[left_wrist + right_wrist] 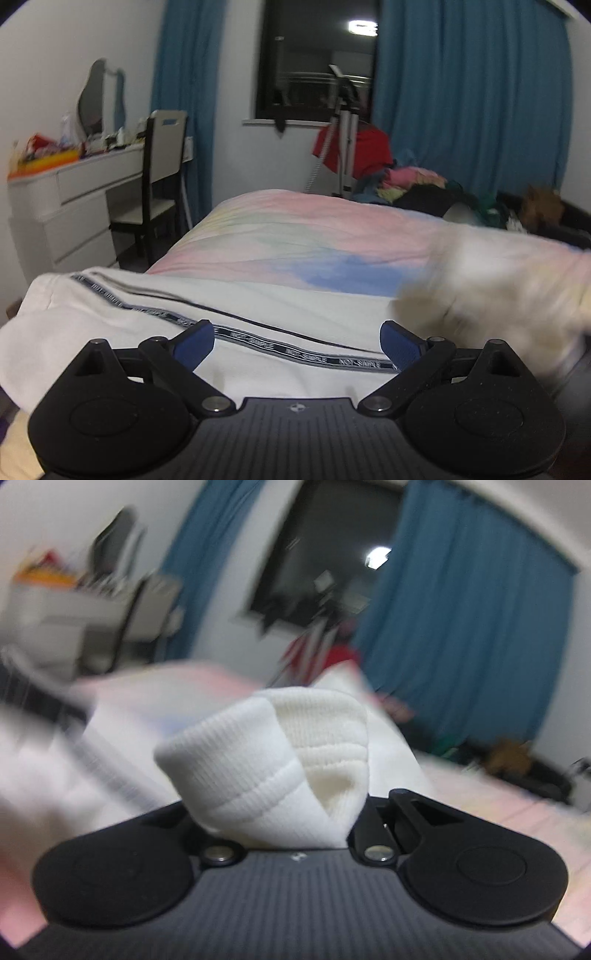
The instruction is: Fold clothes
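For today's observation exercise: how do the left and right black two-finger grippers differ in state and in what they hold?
The left gripper is open, blue pads apart and empty above the white garment with the black lettered stripe; the right gripper is shut on a white ribbed cuff. The left view is sharp, the right blurred. Both are black, over the bed.

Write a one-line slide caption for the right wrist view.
Right gripper shut on the ribbed cuff of a white garment, lifted over the pastel bed.
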`<state>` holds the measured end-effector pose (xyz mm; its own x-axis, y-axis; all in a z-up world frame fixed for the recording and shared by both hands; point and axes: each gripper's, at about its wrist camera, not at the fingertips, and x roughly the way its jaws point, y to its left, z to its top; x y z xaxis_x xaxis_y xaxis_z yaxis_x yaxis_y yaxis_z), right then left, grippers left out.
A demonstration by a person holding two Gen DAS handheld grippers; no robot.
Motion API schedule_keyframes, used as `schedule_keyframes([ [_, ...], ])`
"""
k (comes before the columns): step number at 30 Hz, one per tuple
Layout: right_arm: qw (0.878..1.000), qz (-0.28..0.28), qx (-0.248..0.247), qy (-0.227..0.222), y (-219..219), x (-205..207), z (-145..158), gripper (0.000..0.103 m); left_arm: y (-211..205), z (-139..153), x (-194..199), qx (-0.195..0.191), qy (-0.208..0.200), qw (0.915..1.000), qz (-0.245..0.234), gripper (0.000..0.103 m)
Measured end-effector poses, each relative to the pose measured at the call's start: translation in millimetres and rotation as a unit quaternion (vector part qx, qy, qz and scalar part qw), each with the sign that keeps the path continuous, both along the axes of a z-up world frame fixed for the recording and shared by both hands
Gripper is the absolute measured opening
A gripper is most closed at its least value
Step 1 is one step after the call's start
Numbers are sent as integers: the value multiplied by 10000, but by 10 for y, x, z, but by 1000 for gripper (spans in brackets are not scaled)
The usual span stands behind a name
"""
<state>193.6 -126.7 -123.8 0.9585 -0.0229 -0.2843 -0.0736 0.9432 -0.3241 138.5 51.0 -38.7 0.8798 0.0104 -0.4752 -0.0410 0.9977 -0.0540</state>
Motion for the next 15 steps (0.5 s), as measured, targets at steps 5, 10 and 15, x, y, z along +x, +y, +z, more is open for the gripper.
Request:
schedule_keyframes([
  [5,9979,15,243,602,206,37,-288,15,177,10,45,-595,-19,9980,235,98],
  [10,9736,950,1764,1097,-82,-83,-13,89,244,-115,168,-1213,167,9922,215,98],
  [15,9574,1329,2185,1339,-386,-480,329,87,296,-192,214,-1854,313,9821,-106,98],
])
